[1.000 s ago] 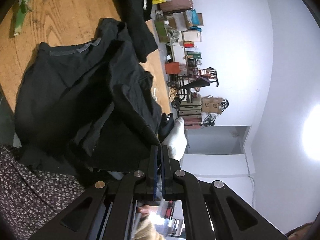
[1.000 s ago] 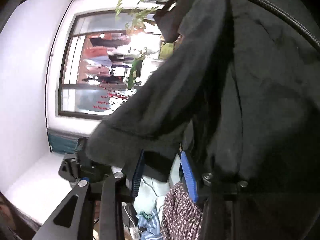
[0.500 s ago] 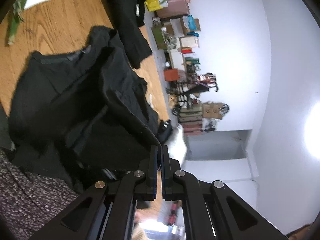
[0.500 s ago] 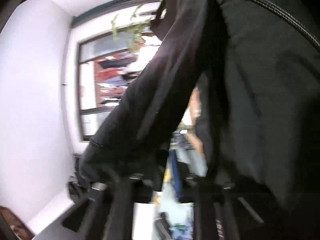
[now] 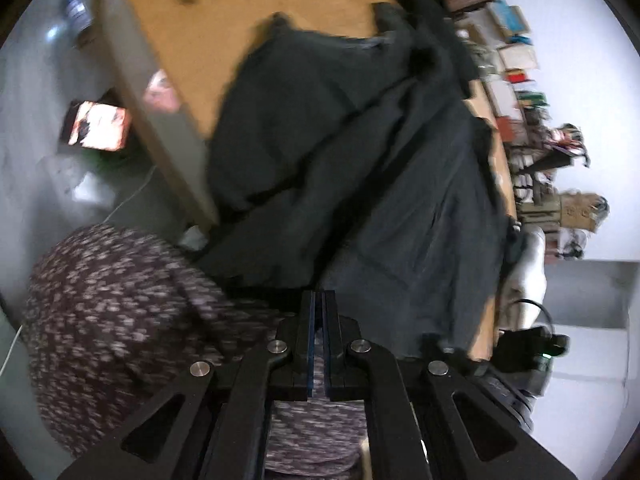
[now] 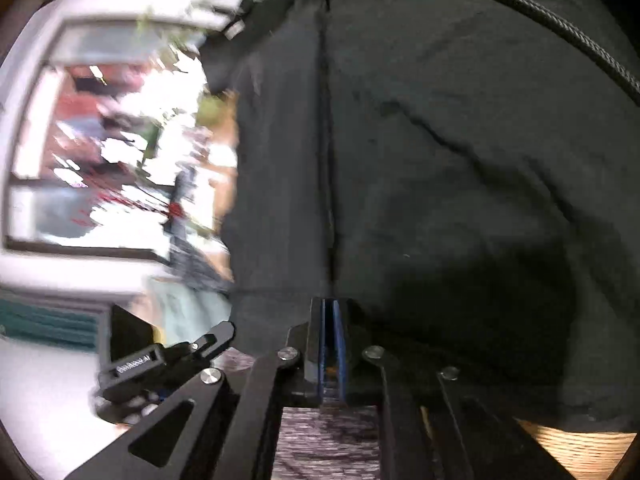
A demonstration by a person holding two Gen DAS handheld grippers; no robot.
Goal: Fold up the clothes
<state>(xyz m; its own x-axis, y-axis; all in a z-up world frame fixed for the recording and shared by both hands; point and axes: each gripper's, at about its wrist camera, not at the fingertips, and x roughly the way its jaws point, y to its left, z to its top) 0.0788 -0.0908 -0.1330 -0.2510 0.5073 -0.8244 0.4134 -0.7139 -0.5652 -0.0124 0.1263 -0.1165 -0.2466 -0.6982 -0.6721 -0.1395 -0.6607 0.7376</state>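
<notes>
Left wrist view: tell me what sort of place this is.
Probably a lived-in room or small workshop: a wooden table carrying a black garment, cluttered shelves of boxes on a white wall.

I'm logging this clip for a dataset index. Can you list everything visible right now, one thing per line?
Black garment: one, black, spread over the table's near edge.
Wooden table: one, light brown, under the garment.
Lit screen: one, pinkish, on the floor beside the table.
Cluttered shelves: several, mixed colours, against the white wall.
Window: one, bright, blurred.
Patterned clothing: dark speckled, on the person.
Left tool: black, shut.
Right tool: black, shut at the garment's hem.
</notes>
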